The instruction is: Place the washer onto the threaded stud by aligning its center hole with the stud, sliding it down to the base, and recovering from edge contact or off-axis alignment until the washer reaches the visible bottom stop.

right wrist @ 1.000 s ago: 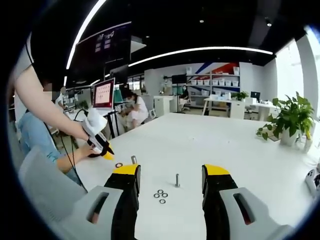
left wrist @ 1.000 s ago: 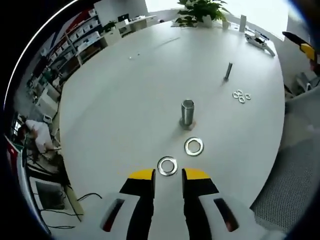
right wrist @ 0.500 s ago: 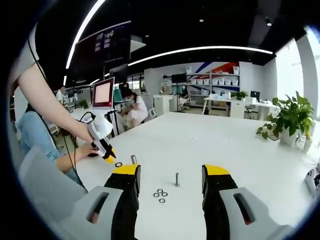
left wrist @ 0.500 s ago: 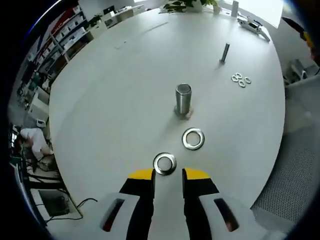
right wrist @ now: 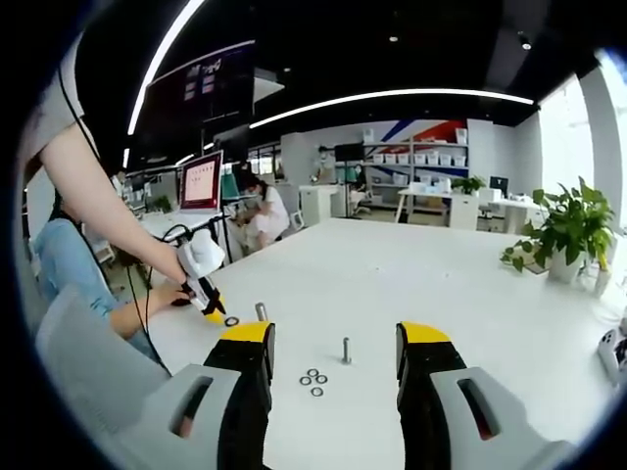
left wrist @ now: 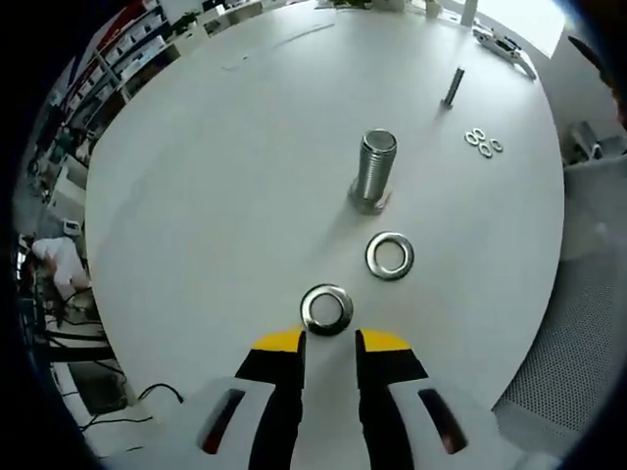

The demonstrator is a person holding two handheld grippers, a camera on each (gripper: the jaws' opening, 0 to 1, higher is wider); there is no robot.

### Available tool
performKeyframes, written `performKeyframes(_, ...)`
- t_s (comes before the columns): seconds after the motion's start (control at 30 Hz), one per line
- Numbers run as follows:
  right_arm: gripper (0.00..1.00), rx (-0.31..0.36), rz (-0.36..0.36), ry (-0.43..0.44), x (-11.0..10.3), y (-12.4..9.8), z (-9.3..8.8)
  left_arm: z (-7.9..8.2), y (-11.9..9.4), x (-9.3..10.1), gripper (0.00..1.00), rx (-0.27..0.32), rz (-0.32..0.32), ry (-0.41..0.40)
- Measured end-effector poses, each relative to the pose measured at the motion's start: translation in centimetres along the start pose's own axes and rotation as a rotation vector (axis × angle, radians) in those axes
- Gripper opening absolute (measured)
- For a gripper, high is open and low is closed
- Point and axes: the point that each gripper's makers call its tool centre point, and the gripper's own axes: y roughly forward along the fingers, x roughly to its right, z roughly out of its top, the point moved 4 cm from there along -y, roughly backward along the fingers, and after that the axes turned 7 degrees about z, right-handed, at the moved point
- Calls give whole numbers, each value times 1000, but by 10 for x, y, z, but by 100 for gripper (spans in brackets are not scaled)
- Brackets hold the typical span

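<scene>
Washers, two large ones, lie flat on the white table (left wrist: pixel 196 196) in the left gripper view: one (left wrist: pixel 326 307) just ahead of the left gripper (left wrist: pixel 329 345), whose narrowly parted jaws hold nothing, the other (left wrist: pixel 390 256) near the upright threaded stud (left wrist: pixel 373 170). At upper right stand a thin bolt (left wrist: pixel 454 86) and apparently four small washers (left wrist: pixel 483 141). The right gripper view shows the right gripper (right wrist: pixel 335 345) wide open and empty, and a person's hand (right wrist: pixel 186 286) holding the left gripper at left.
</scene>
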Motion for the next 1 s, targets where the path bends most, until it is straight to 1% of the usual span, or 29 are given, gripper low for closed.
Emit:
performKeyframes(0.33, 52, -12, 2, -3, 0, 1, -2, 6, 10, 0, 18, -14, -3, 15)
performKeyframes(0.47, 52, -15, -2, -1, 0, 1, -3, 8, 10, -5, 19, -9, -8, 4)
performKeyframes(0.6, 52, -15, -6, 3, 2, 1, -3, 8, 10, -5, 19, -12, -10, 19)
performKeyframes(0.77, 52, -20, -3, 3, 1, 2, -4, 16, 7, -8, 20, -1, -8, 20)
performKeyframes(0.87, 52, -22, -4, -1, 1, 2, -4, 18, 11, -11, 21, -10, -11, 25)
performKeyframes(1.0, 52, -18, -11, 0, 2, 1, -3, 18, 11, -9, 22, -18, -17, 28)
